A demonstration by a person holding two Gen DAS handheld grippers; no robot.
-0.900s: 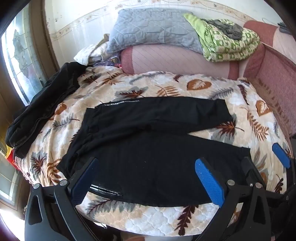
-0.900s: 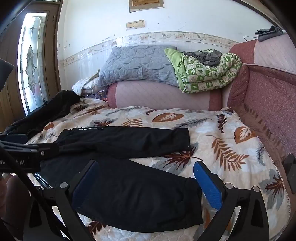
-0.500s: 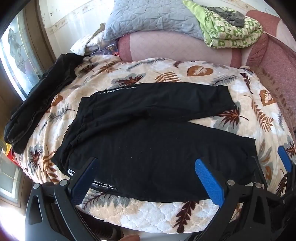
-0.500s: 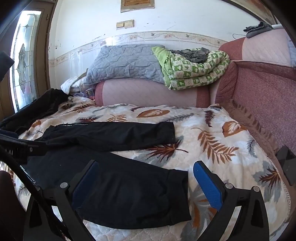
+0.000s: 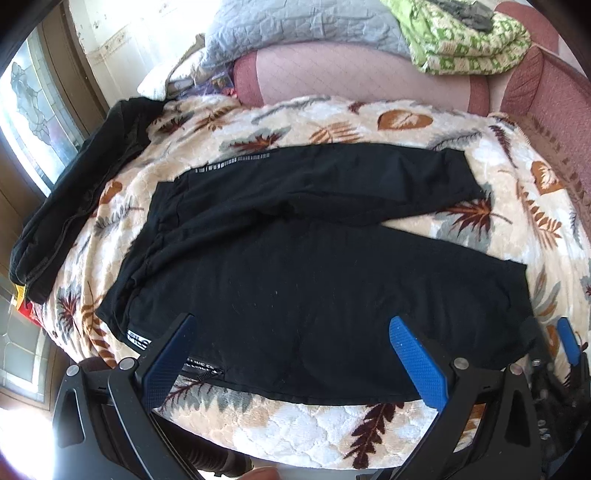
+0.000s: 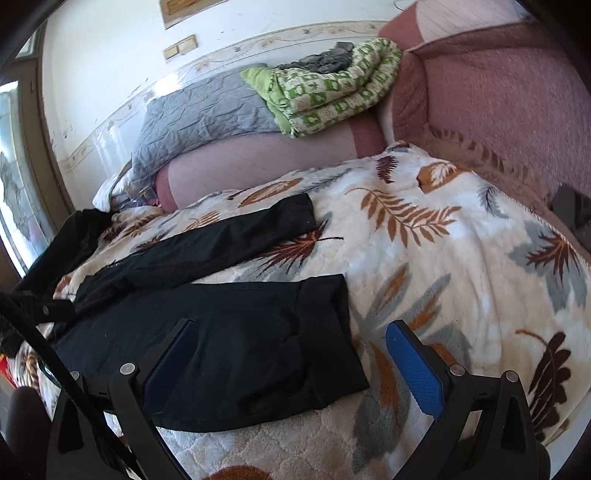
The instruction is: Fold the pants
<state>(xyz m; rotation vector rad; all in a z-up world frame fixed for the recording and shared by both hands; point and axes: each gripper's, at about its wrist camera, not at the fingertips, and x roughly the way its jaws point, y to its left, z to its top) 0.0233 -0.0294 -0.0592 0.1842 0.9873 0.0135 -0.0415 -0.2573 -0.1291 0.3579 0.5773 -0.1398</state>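
Observation:
Black pants (image 5: 295,273) lie flat on a leaf-patterned blanket (image 5: 332,122), waistband to the left, the two legs spread apart toward the right. My left gripper (image 5: 291,354) is open and empty, hovering over the near leg close to the waist. My right gripper (image 6: 288,365) is open and empty, over the cuff end of the near leg (image 6: 258,343). The far leg (image 6: 229,243) lies beyond. The right gripper's blue fingertip (image 5: 569,343) shows at the right edge of the left wrist view.
A black jacket (image 5: 74,192) lies along the blanket's left edge. A pink bolster (image 5: 362,74) carries a grey quilt (image 5: 295,29) and a folded green quilt (image 6: 332,92). A pink sofa side (image 6: 498,103) rises at the right. A stained-glass door (image 5: 37,103) stands left.
Both grippers have moved forward and lower over the pants. The right wrist view has tilted and swung right toward the near leg's cuff. Both stay open.

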